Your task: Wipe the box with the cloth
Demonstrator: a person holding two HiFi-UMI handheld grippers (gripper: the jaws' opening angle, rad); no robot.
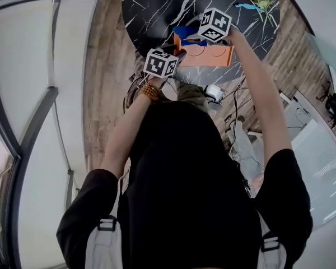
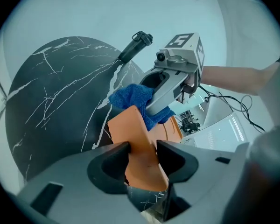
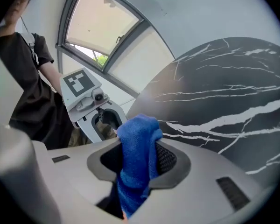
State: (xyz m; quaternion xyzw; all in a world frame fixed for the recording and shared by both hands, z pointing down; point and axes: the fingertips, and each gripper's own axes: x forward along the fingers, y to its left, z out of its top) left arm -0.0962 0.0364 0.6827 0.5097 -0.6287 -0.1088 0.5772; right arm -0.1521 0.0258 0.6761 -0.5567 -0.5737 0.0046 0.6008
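Two grips on: left gripper (image 2: 142,154) jaws clenched on box (image 2: 130,127) wall, box at tabletop (image 1: 157,4) near edge; right gripper (image 3: 139,161) jaws clenched on cloth (image 3: 139,134), touching box top. Best: keep box steady, sweep cloth flat.

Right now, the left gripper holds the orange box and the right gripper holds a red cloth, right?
No, the cloth in the right gripper is blue, not red; the right gripper view shows it. The left gripper does hold the orange box.
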